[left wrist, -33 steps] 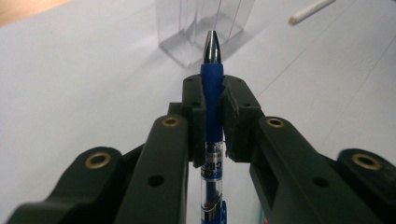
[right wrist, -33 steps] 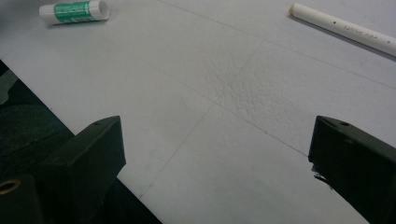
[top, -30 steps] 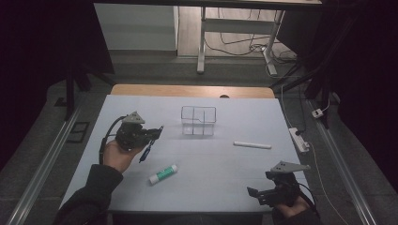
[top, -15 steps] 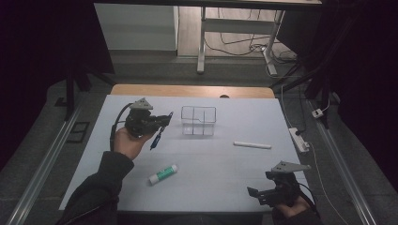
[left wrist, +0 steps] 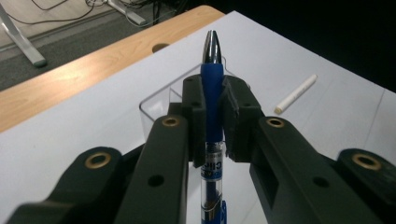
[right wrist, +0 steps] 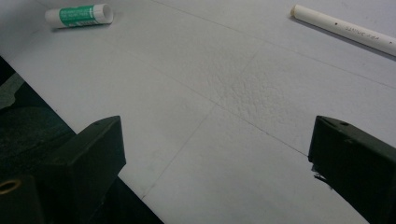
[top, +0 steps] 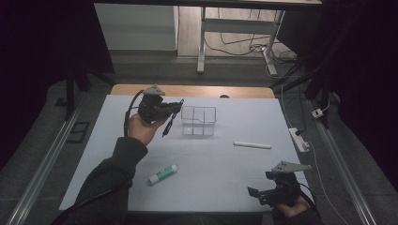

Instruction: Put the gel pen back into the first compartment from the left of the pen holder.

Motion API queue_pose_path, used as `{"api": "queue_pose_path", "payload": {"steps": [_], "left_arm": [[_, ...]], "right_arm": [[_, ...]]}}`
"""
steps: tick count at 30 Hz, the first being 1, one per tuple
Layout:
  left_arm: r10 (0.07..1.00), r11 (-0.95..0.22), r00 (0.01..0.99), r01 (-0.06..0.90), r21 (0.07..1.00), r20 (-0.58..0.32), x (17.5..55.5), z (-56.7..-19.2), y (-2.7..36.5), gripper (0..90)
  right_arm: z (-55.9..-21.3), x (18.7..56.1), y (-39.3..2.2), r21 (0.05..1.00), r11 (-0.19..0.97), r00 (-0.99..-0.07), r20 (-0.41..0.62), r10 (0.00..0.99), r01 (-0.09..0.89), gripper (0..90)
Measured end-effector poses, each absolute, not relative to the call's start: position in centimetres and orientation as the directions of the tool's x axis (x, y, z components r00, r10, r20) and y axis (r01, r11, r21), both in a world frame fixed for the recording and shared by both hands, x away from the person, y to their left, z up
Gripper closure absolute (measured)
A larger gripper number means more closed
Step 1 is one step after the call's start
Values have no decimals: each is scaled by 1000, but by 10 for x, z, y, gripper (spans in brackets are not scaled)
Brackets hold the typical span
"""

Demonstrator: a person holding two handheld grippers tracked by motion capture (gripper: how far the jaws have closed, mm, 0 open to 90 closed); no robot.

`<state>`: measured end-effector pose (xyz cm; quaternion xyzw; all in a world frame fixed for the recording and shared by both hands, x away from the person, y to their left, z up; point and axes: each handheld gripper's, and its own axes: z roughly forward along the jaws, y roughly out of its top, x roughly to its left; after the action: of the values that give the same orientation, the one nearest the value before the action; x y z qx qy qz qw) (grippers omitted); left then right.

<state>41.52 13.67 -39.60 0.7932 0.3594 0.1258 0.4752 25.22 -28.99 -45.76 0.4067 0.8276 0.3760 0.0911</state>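
High view: my left gripper [top: 174, 106] clamps a blue pen [top: 169, 121] at nine o'clock of the clear organizer [top: 199, 120]; right gripper [top: 257, 193] gapes wide.

blue pen [left wrist: 213, 88]: 1 | clear organiser box [top: 199, 120]: 1 | glue stick [top: 163, 174]: 1 | white stick [top: 252, 145]: 1 | hand-held grippers: 2

The blue ballpoint pen with a clear barrel and a silver tip [left wrist: 213, 116] carries dark printed lettering on the clear section of its barrel; the letters "Cli" are legible, the remainder is cut off by the black pads. The white cylindrical stick [right wrist: 344, 30] bears a line of small grey print, too small to read. The green-and-white glue stick [right wrist: 78, 15] has a green label with white print, also illegible.
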Motion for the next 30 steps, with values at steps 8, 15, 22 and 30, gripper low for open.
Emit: {"api": "queue_pose_path", "payload": {"steps": [8, 15, 22, 30], "left_arm": [[693, -277, 708, 432, 858, -133, 433, -387, 125, 796], [688, -256, 711, 425, 868, -146, 449, -386, 115, 796], [693, -244, 707, 417, 876, -143, 464, -387, 105, 797], [697, -224, 705, 393, 892, -135, 479, -386, 97, 796]], "right_arm": [[-457, 252, -290, 698, 387, -655, 156, 739, 602, 34], [-457, 252, -290, 699, 387, -656, 156, 738, 602, 34], [-457, 252, -290, 698, 390, -658, 153, 737, 600, 35], [-457, 252, -290, 697, 393, -660, 153, 735, 599, 35]]}}
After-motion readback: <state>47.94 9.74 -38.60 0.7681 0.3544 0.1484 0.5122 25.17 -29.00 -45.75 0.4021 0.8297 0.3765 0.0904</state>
